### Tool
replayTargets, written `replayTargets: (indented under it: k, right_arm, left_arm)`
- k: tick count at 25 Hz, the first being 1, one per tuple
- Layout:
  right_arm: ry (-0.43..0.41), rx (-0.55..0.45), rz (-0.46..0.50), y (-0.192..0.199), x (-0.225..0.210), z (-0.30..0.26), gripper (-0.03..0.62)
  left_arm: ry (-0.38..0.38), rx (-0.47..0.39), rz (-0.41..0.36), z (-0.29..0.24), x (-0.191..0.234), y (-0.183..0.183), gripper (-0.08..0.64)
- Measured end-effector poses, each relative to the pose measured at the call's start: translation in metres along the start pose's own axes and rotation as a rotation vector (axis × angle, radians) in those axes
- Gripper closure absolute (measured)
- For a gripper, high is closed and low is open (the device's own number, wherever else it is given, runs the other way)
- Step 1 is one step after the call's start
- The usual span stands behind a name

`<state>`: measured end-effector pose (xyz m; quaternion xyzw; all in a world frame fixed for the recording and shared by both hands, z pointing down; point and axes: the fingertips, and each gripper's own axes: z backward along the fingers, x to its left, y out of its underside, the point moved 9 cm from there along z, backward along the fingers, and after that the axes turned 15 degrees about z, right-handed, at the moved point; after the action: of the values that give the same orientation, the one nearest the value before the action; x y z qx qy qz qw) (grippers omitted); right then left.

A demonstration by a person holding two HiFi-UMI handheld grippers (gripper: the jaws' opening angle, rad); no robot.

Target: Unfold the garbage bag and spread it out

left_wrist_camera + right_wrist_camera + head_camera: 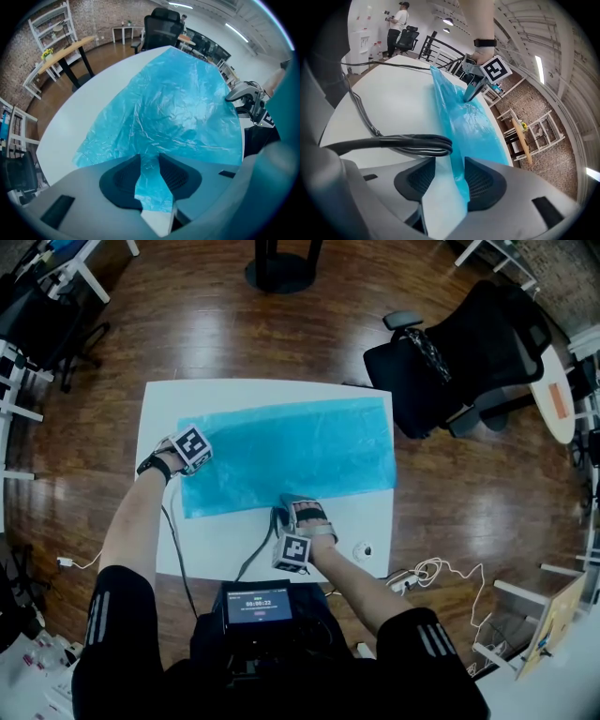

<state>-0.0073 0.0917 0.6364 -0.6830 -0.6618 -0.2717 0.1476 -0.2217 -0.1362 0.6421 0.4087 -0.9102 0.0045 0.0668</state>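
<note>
White table (216, 540) on a dark wood floor (187, 324), with a black office chair (459, 352) just off the table's far right corner. The blue garbage bag (291, 451) lies mostly flat across the far half of the table, long side running left to right, surface crinkled. My left gripper (150, 169) points straight down at the bag's left end, jaws clamped on a pinch of film that tents up between the pads. My right gripper (449, 180) is at the bag's near edge, about midway along, angled down. Its jaws are wide apart and grip nothing. The bag's edge runs up between them, close along the right pad, with bare table by the left pad. A black cable (393, 140) loops across the table just ahead of my right jaws.
</note>
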Motion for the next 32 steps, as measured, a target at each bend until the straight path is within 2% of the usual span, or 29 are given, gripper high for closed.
replayTargets:
  k: [3,7,14,19,25,28,32]
  right_arm:
    - [-0.01,-0.015,-0.034,0.002,-0.001,0.002,0.362]
    - [0.038,-0.052,-0.108,0.006,-0.018,0.022,0.362]
    - [0.1,-0.155,-0.141,0.021,-0.04,0.072,0.361]
    - [0.177,-0.147,-0.187,0.042,-0.06,0.09,0.36]
    - [0.235,-0.073,-0.237,0.09,-0.077,0.087,0.36]
    - [0.251,-0.046,-0.329,0.12,-0.085,0.084,0.36]
    - [0.259,-0.025,-0.485,0.156,-0.093,0.08,0.36]
  left_arm:
    - [0.0,0.0,0.004,0.0,0.0,0.0,0.422]
    - [-0.006,-0.008,-0.002,-0.002,0.003,-0.001,0.422]
    - [-0.008,-0.025,0.006,-0.001,0.001,0.001,0.422]
    - [-0.027,-0.049,0.001,0.0,-0.001,0.003,0.422]
    - [-0.088,-0.067,-0.01,0.005,-0.008,0.007,0.422]
    - [-0.083,-0.138,-0.013,0.01,-0.011,0.002,0.422]
    - [-0.099,-0.165,0.027,0.03,-0.014,0.006,0.42]
